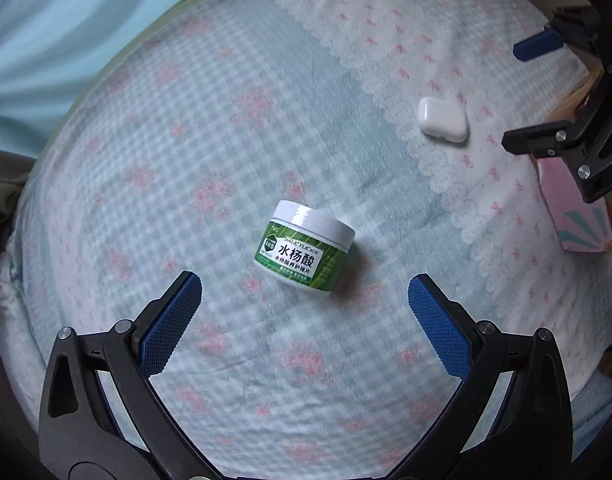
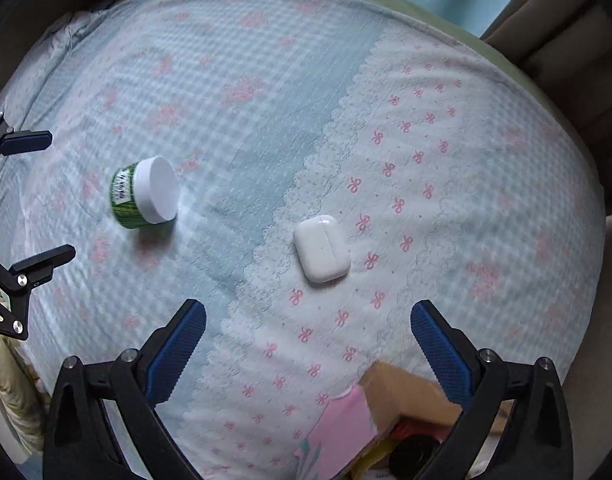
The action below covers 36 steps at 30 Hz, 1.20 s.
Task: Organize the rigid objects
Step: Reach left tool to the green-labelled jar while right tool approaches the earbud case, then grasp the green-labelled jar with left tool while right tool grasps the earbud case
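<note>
While your left gripper [image 1: 305,286] hangs over the bed [image 1: 210,128], its blue-padded fingers [image 1: 174,322] are spread wide with nothing between them. The salicylic acid pads jar [image 1: 304,248] sits just ahead of the gap, green label facing you, white lid on top, resting on the checked blue part of the bedspread. It looks a bit tilted (fisheye, so hard to be sure).

Your right gripper [image 2: 307,316] is just as wide open and holds nothing. The white earbuds case [image 2: 321,248] lies flat just in front of its fingers [image 2: 437,344], lid closed, on the white bow-print section right beside the scalloped lace edge. It's well apart from the jar, which shows up off to the left in the right wrist view.

Below the right gripper you've got a cardboard box [image 2: 405,392] with a pink flap [image 2: 341,428] at the edge of the bed; there's stuff inside, but I can't tell what it is.
</note>
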Each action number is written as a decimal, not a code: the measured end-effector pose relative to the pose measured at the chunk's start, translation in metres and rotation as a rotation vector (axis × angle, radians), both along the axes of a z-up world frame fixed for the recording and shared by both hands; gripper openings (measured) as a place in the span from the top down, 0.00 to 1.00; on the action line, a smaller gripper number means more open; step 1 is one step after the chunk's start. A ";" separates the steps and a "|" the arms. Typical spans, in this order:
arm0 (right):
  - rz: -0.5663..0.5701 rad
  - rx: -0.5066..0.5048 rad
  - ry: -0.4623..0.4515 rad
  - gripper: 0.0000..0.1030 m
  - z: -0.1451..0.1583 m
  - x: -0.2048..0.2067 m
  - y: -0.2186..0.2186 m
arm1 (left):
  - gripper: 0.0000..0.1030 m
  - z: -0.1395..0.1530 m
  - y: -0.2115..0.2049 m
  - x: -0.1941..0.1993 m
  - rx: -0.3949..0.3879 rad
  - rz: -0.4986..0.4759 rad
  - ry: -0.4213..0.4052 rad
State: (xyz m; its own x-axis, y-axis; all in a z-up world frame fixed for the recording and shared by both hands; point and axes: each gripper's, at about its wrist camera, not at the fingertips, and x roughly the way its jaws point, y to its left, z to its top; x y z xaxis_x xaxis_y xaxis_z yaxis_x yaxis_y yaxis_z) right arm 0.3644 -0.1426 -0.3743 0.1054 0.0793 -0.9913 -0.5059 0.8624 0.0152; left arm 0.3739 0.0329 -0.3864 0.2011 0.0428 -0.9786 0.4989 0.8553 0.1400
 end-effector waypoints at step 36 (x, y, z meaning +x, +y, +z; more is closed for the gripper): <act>0.176 -0.160 0.111 0.59 -0.095 0.026 0.062 | 0.27 -0.101 -0.010 0.038 -0.013 -0.104 0.128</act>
State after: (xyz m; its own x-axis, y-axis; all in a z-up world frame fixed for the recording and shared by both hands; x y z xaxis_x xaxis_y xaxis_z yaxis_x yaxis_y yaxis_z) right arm 0.3902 -0.0807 -0.4694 -0.0058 -0.0716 -0.9974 -0.6509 0.7575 -0.0506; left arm 0.4119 0.0234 -0.4870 0.0772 0.0160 -0.9969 0.5976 0.7996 0.0591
